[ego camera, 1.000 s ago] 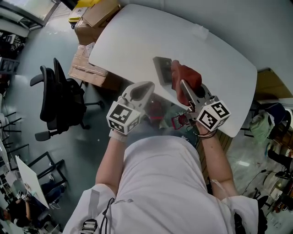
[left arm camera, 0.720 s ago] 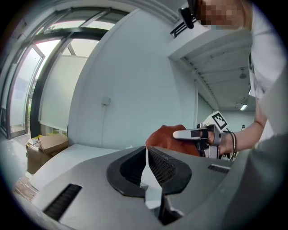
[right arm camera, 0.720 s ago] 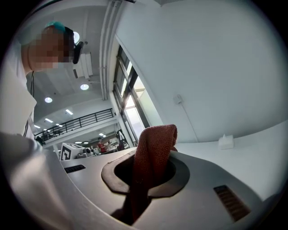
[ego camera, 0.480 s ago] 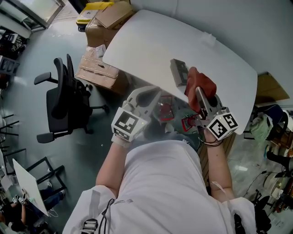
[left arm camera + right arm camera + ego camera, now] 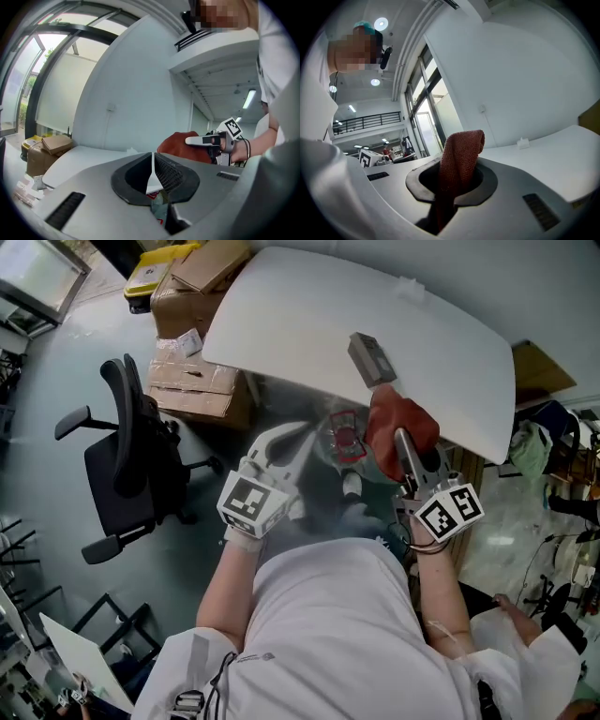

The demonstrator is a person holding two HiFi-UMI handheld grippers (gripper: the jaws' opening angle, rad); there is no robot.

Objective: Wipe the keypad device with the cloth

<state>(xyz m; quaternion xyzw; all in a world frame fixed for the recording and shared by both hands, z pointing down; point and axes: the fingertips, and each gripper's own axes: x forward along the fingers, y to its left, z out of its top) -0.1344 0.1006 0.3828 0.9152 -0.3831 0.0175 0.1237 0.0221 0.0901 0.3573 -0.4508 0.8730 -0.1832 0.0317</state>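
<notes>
The keypad device [image 5: 370, 359], a small grey oblong, lies on the white table [image 5: 300, 324] near its front edge. Just in front of it a rust-red cloth [image 5: 398, 427] bulges out of my right gripper [image 5: 401, 439], which is shut on it. In the right gripper view the cloth [image 5: 459, 154] stands up between the jaws. My left gripper [image 5: 298, 432] is off the table's front edge, below and left of the device, jaws shut with nothing between them [image 5: 153, 161]. The left gripper view shows the cloth [image 5: 180, 143] and the right gripper [image 5: 206, 139] beyond it.
A black office chair [image 5: 131, 456] stands left of the table. Cardboard boxes [image 5: 192, 381] lie under and beside the table's left end. A small white object [image 5: 410, 287] sits at the table's far side. Another person's hand [image 5: 511, 610] shows at lower right.
The right gripper has drawn back with the cloth from beside the keypad device to the table's front edge. The left gripper stays low, off the table.
</notes>
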